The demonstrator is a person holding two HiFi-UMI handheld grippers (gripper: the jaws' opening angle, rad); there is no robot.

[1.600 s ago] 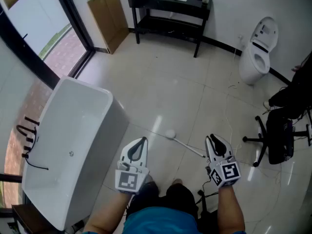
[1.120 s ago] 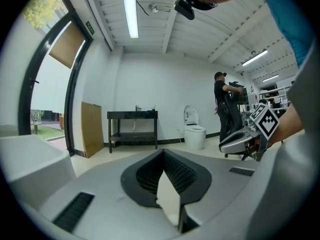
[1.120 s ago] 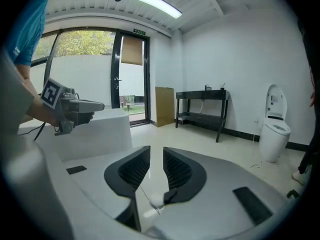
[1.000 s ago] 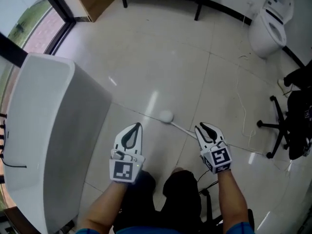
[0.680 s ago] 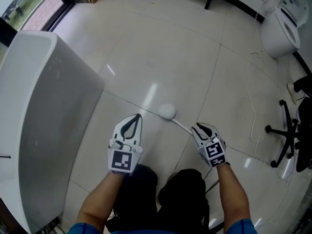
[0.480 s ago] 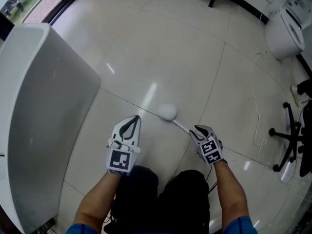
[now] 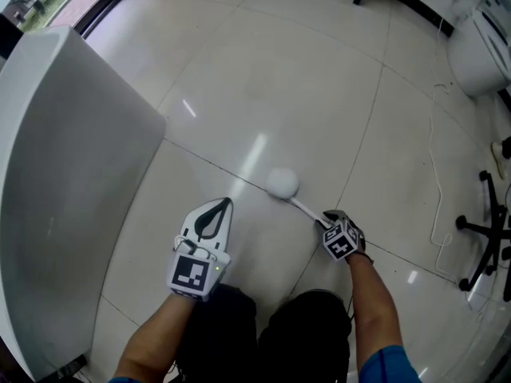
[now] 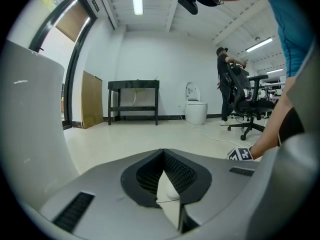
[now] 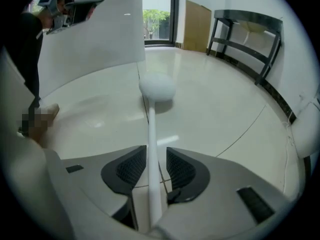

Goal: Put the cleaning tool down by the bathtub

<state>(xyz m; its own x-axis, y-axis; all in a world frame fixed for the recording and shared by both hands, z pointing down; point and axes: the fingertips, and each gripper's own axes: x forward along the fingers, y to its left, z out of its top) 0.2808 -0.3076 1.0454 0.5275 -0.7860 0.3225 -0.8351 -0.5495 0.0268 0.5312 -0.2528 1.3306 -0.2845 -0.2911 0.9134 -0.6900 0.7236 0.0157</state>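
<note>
Nearby — bathtub (image 7: 72, 174) left of cleaning tool (image 7: 283, 183), cable (image 7: 440, 183) and chair (image 7: 479, 227) right.

The white bathtub (image 7: 72, 174) fills the left side. Off to its right, the cleaning tool (image 7: 282, 183) has its round head down at the tiled floor (image 7: 303, 70). Its thin handle slants away from the tub into the right gripper (image 7: 327, 219), whose jaws have just been opening with the handle between them. The left gripper (image 7: 217, 212) hovers between tub and tool, tips together
</note>
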